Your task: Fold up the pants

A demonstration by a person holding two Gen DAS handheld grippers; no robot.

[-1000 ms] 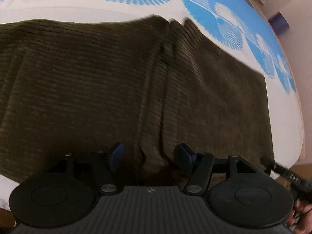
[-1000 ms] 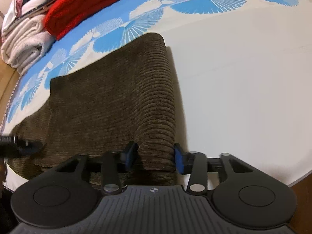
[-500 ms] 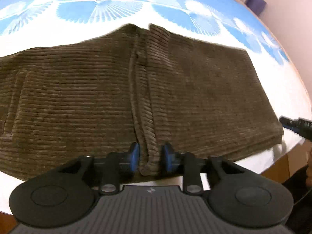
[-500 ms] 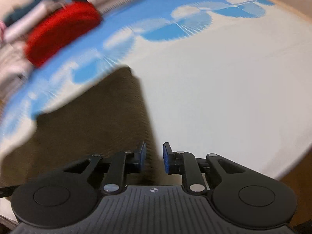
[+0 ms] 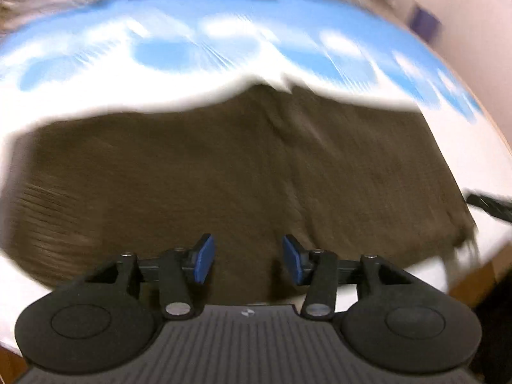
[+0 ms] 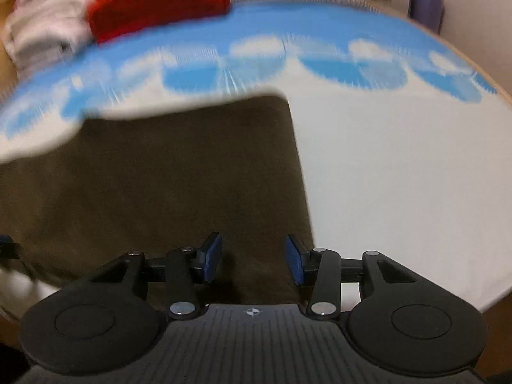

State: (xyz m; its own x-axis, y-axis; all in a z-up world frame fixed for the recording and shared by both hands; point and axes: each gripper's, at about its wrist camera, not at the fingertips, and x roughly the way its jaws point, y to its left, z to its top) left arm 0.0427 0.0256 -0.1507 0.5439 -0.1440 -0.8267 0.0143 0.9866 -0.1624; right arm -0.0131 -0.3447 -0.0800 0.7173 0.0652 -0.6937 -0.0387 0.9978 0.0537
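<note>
Brown pants (image 5: 224, 172) are laid flat on the sheet (image 6: 400, 176). The left gripper (image 5: 246, 257) and right gripper (image 6: 254, 257), at 6 o'clock, have just been opened about halfway; nothing is gripped.

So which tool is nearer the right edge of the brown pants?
Right. The right tool sits at that edge of the pants; the left tool is over their middle. Both have just been opening, gripping nothing.

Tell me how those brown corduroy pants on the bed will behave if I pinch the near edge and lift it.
The pants will probably flop and drape, since they lie flat in soft folded layers on the bedspread. The thick ribbed cloth looks fairly heavy, so the layers may sag or slide apart. Its texture should keep it from slipping between the pads.
</note>
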